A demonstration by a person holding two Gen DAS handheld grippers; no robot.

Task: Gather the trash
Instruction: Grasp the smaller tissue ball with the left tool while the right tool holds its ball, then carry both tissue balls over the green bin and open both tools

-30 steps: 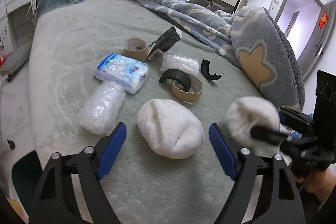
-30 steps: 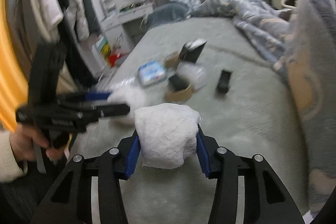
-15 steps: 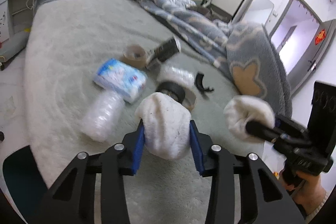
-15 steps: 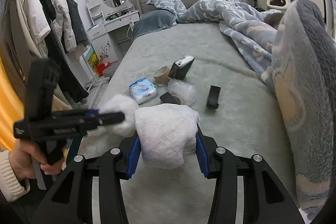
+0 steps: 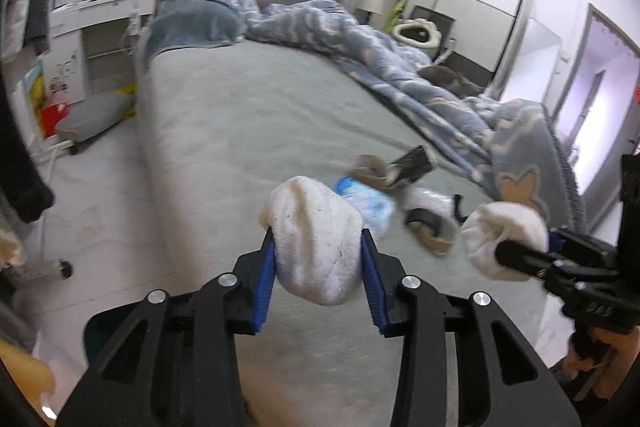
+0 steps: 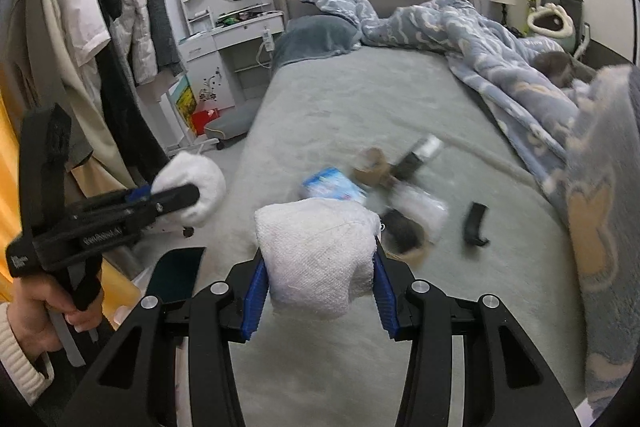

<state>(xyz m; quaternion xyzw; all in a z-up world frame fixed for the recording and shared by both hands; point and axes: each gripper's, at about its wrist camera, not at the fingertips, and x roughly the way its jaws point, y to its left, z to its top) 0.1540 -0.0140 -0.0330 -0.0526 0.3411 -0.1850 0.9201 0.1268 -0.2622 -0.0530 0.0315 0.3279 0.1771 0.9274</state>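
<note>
Left wrist view: left tool (image 5: 318, 259) clamps a white sock (image 5: 316, 239); right tool (image 6: 316, 273) (likewise) grips another rolled sock (image 6: 316, 259).

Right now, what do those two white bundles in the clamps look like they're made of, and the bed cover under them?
White bundle in the left gripper: looks like knitted cotton, matte, ribbed weave with dark specks, possibly a rolled sock.
White bundle in the right gripper: looks like terry or waffle-weave cloth, matte, with a visible looped texture.
Bed cover: seems to be short plush fleece, grey-green, fuzzy nap.

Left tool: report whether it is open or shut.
Shut on a white wad: both blue pads of the left tool press its sides.
</note>
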